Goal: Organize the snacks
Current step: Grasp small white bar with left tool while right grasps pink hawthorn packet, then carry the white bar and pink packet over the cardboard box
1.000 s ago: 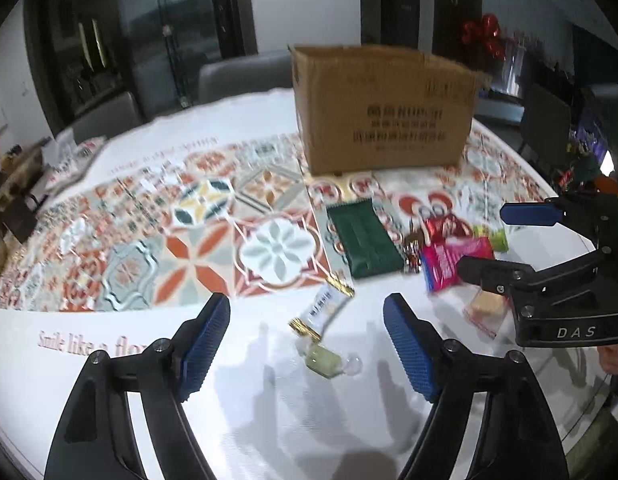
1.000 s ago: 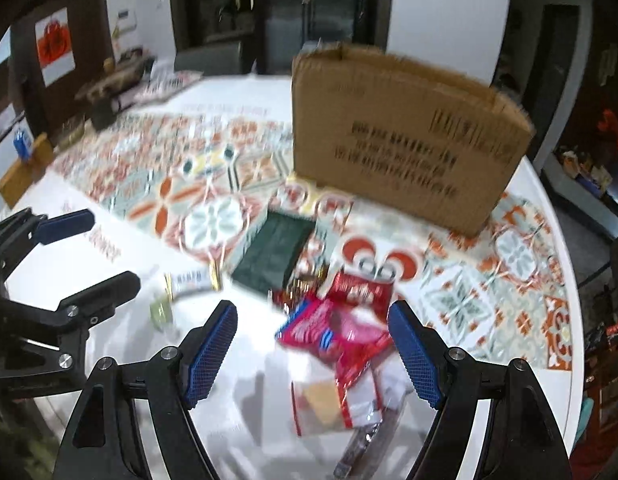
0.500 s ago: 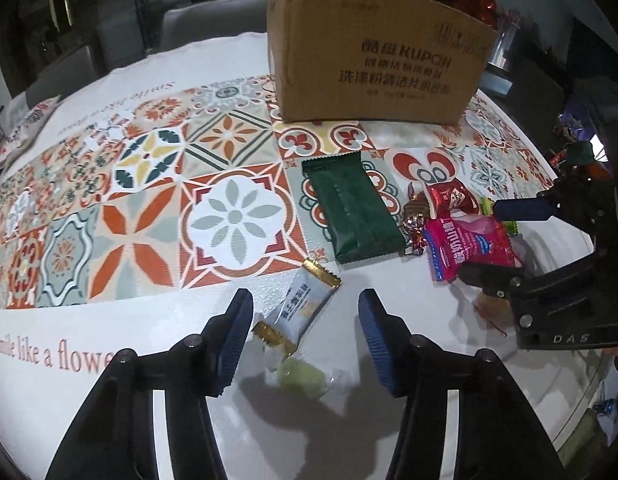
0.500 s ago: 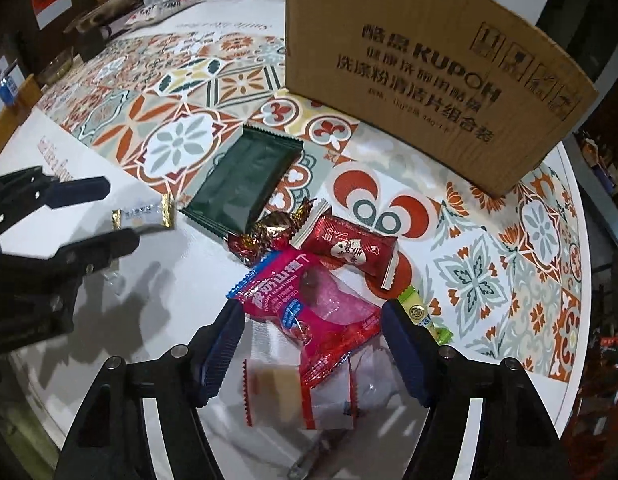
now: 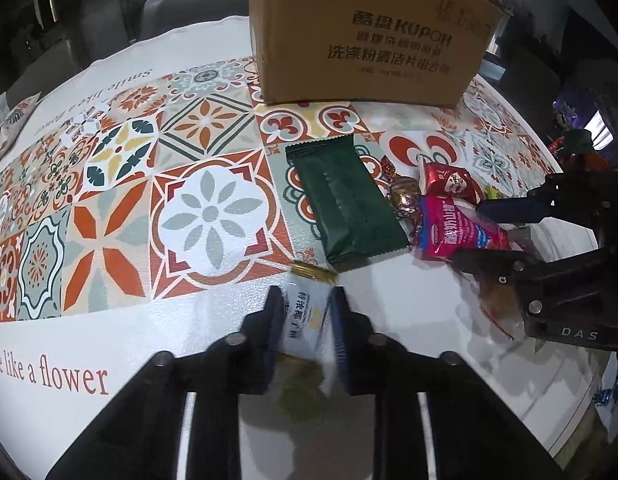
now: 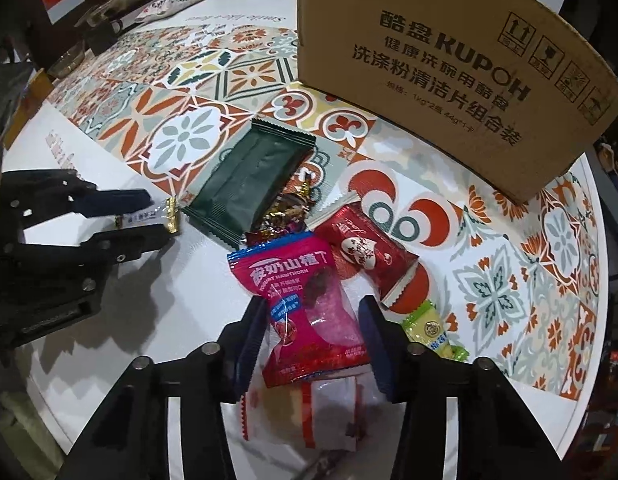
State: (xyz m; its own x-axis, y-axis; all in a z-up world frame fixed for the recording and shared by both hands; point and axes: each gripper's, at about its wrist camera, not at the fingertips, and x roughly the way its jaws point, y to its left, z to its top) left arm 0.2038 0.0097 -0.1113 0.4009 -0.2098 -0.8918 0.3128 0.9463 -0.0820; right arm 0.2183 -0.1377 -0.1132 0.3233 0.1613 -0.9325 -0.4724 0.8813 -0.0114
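- Cardboard box (image 6: 441, 60) stands at twelve o'clock on the bench (image 5: 121, 312), which wears a tile-patterned cloth.
- Left hand-held gripper (image 5: 305, 322) has just been closing; its blue pads now clamp a small white bar with gold ends (image 5: 305, 312) lying on the white strip at six o'clock of the dark green packet (image 5: 345, 208).
- Right hand-held gripper (image 6: 313, 328) has just been narrowing around the pink hawthorn packet (image 6: 305, 300); the pads stand just beside its edges, and I cannot tell if they press.
- A red sweet packet (image 6: 365, 252) touches the pink one at its two o'clock.
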